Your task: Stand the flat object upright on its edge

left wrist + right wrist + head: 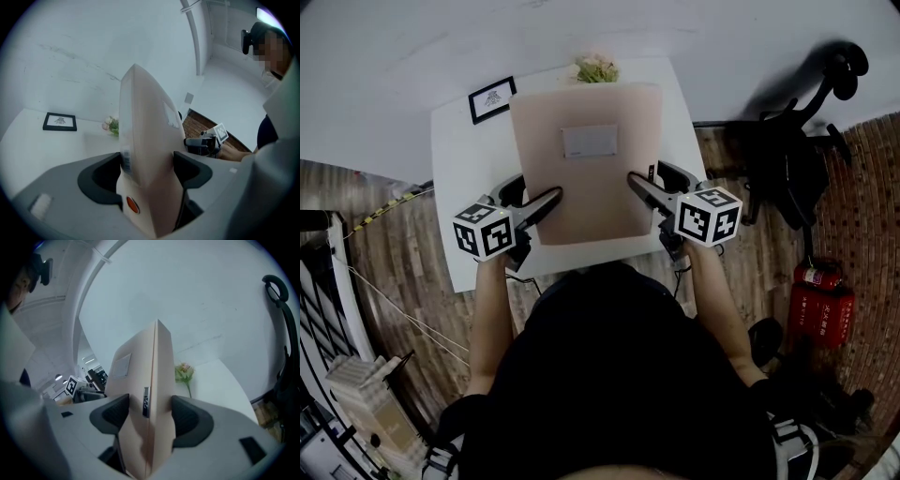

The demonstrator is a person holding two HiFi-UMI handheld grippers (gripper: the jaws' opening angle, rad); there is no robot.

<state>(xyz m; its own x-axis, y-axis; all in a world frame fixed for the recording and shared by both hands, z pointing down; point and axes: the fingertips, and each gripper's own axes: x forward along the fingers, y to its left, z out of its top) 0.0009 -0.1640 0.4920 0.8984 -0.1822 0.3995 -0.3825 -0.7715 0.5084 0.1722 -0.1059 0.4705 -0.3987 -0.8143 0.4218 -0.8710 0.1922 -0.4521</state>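
Note:
A flat beige folder with a grey label is lifted over the small white table, tilted up toward me. My left gripper is shut on its left edge, and my right gripper is shut on its right edge. In the left gripper view the folder stands on edge between both pads, with a barcode sticker and an orange dot near the jaws. In the right gripper view the folder fills the gap between the pads, its spine facing the camera.
A black-framed picture lies at the table's back left, and a small flower sprig sits at the back edge. An exercise bike and a red extinguisher stand to the right. A wall runs behind the table.

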